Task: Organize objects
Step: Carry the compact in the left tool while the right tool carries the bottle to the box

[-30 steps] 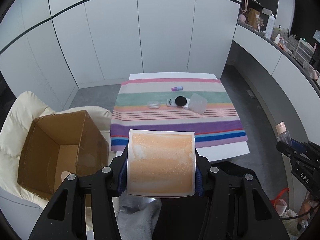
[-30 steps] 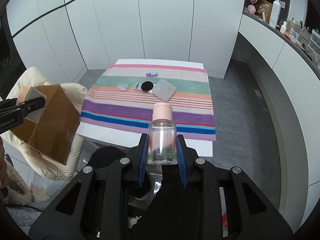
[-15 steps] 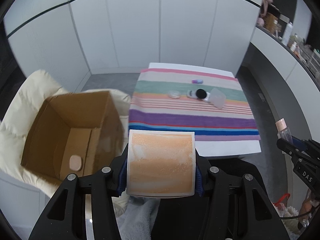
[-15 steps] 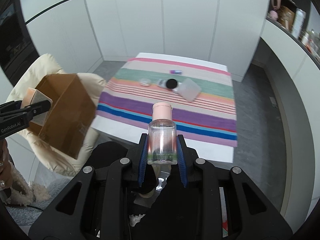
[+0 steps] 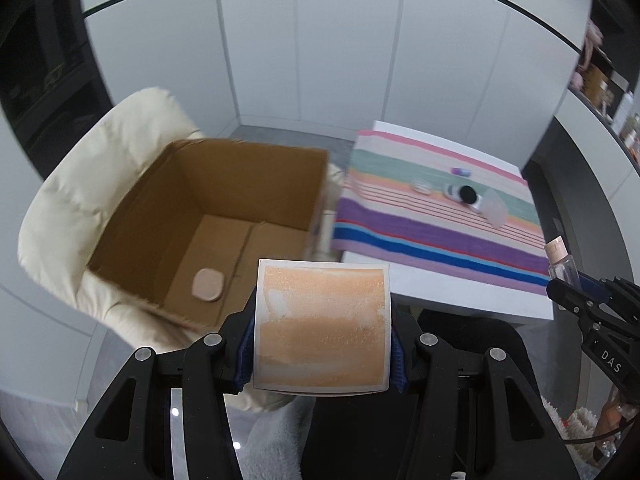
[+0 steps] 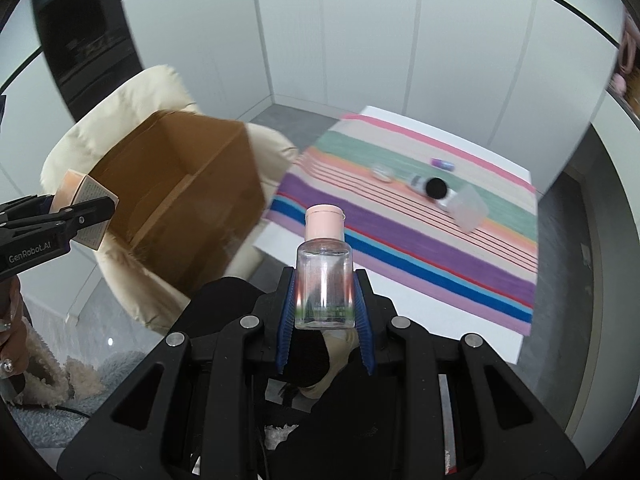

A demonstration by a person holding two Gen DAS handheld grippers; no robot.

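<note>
Claw on my left (image 5: 322, 338) is clamped on the two side edges of a flat orange square packet (image 5: 322, 322), which fills the lower middle of the left wrist view. It looks light and thin, a sachet or card-backed pad, so I judge it could bow if squeezed harder; the edge-on hold seems right. Up and to the left of it sits the open cardboard box (image 5: 224, 184) on a cream padded chair (image 5: 100, 160), with one pale oval item (image 5: 208, 285) already on its floor.

My right claw (image 6: 325, 304) is closed on the body of a small clear bottle (image 6: 324, 280) with a pink flip cap (image 6: 324, 222), held upright at the centre of the right wrist view. Smooth plastic, apparently near empty, so light but slippery; the grip low across the flat sides looks safest, away from the cap.

On the striped cloth (image 6: 440, 248) over the bench at the right of both views, a few small items remain, too blurred to name.
</note>
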